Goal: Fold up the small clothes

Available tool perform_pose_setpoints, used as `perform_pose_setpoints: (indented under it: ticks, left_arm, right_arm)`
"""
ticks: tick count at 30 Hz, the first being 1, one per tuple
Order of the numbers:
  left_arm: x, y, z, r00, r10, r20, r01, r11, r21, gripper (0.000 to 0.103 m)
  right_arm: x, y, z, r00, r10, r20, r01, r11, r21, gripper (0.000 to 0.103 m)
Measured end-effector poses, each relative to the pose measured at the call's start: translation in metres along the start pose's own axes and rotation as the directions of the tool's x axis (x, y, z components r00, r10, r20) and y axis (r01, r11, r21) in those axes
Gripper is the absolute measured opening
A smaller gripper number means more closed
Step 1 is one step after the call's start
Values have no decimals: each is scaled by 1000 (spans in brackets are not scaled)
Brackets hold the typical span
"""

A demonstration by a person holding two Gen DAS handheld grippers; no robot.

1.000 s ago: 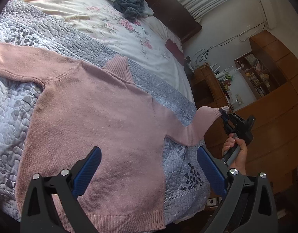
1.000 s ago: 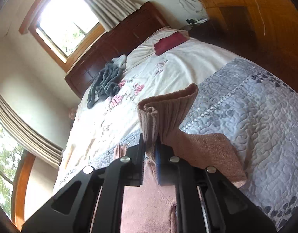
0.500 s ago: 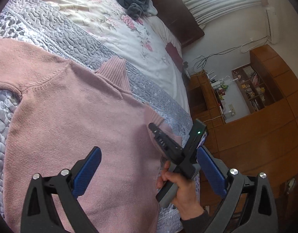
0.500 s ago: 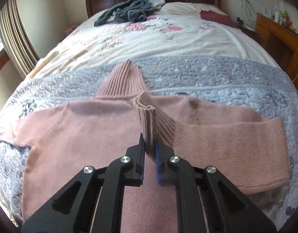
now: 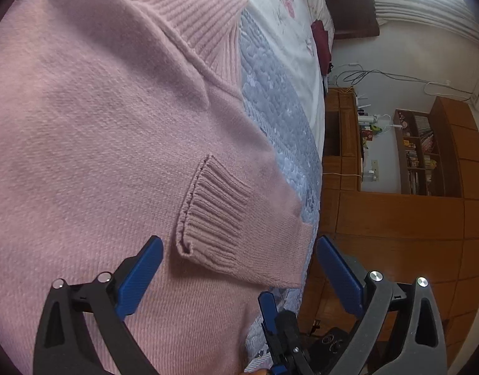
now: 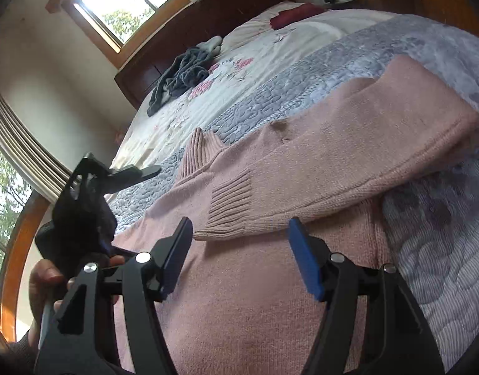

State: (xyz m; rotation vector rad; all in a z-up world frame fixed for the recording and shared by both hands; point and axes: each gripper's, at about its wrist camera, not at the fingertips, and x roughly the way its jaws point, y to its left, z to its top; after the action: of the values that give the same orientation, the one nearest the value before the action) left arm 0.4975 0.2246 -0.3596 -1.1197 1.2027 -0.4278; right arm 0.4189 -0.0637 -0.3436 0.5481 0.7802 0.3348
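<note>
A pink knit sweater (image 5: 99, 143) lies flat on the grey quilt (image 5: 277, 100), its ribbed collar (image 5: 205, 15) pointing up the bed. One sleeve (image 6: 364, 156) is folded across the chest, and its ribbed cuff (image 5: 211, 212) rests on the body. My left gripper (image 5: 239, 276) hovers open just below that cuff with nothing between its fingers. The right gripper (image 6: 241, 256) is also open, and the cuff (image 6: 231, 209) lies just beyond its blue pads. In the right wrist view the left gripper (image 6: 89, 193) shows at the left, held by a hand (image 6: 42, 281).
A heap of grey clothes (image 6: 180, 75) and a dark red item (image 6: 295, 15) lie near the wooden headboard (image 6: 208, 22). Wooden cabinets (image 5: 395, 218) and shelves (image 5: 417, 153) stand beside the bed. The quilt's edge (image 5: 311, 187) drops off close to the folded sleeve.
The right gripper carried the sleeve cuff from off the bed's side across onto the sweater's chest, let it go and opened. The left gripper moved in closer over the sweater.
</note>
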Motion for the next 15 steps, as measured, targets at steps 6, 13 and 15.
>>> perform_pose_setpoints:
  ticks: [6,13,15]
  left_arm:
    - [35,-12,12,986,143,-80,-138,988,64,93]
    - [31,-27,18,953,291,-85,-279,952,127,8]
    - [15,-43,18,957,285,-53,-273,947,170,6]
  right_arm:
    - [-6,-3,5,998,55,30,-56,997,51,65]
    - [-9,2,3,995,94,31,-96,993,64,66]
    - [-7,3,1,995,94,24,-95,994,60,66]
